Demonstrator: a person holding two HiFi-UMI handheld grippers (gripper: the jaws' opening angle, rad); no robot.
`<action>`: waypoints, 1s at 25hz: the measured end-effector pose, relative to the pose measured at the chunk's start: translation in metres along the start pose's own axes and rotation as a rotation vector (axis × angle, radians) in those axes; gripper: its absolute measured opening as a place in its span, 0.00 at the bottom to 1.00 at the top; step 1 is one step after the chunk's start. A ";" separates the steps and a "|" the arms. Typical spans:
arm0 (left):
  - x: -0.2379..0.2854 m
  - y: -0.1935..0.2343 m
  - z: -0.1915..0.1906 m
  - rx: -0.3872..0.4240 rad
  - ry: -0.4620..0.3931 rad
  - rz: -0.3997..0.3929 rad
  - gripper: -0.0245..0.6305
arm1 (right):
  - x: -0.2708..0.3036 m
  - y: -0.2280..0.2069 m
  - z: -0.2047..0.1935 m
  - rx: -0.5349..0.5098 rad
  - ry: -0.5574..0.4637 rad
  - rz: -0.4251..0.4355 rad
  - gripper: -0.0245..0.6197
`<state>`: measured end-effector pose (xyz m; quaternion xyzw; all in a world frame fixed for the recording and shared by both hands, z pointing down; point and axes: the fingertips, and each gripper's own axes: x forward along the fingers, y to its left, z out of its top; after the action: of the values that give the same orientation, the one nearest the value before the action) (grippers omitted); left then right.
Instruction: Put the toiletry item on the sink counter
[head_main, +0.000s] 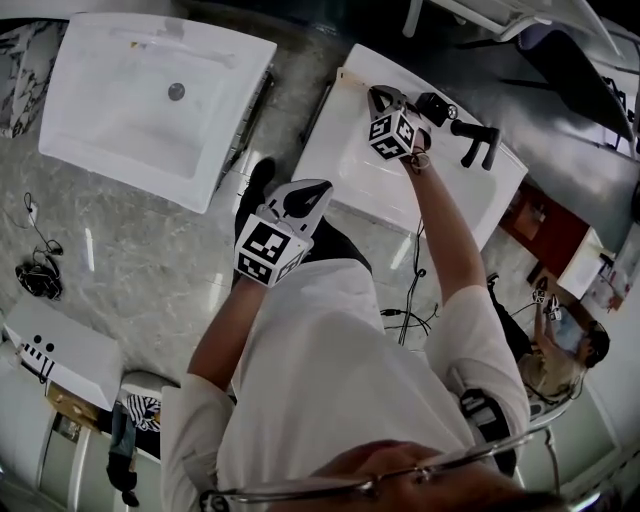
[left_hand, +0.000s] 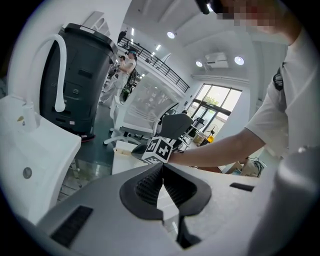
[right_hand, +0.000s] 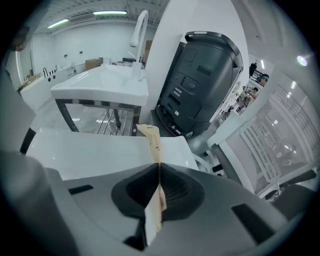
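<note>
A thin tan packet (right_hand: 151, 137) is pinched edge-on between the pads of the right claw (right_hand: 159, 167), whose jaws are nearly together on it. Its upper end sticks out past the jaws over a corner of the white surface (right_hand: 90, 150). Its lower end is hidden behind the pads and the claw body. The print on it is too small to be read, and whether its tip touches the surface cannot be told. In the head view the packet is largely covered by the right claw and cannot be made out clearly. That claw is held out over the surface, near a black faucet (head_main: 472, 138). The left claw (left_hand: 162, 167) is held with its jaws closed together and nothing between them, low by the person's body over the marble floor (head_main: 130, 250). A second white sink (head_main: 150, 100) stands well apart and is cut off at the top edge.
</note>
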<state>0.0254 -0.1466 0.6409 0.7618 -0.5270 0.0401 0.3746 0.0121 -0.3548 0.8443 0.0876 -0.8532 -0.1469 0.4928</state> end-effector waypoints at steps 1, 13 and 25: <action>-0.001 0.002 -0.001 -0.006 -0.002 0.006 0.04 | 0.002 0.000 -0.001 -0.012 0.006 -0.001 0.06; -0.012 0.012 -0.009 -0.039 -0.014 0.038 0.04 | 0.009 0.005 -0.010 0.003 0.045 0.016 0.20; -0.028 0.007 -0.008 -0.023 -0.023 0.033 0.04 | -0.009 0.002 -0.008 0.042 0.054 0.014 0.25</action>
<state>0.0103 -0.1209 0.6376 0.7491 -0.5442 0.0316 0.3765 0.0235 -0.3511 0.8413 0.0960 -0.8429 -0.1232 0.5148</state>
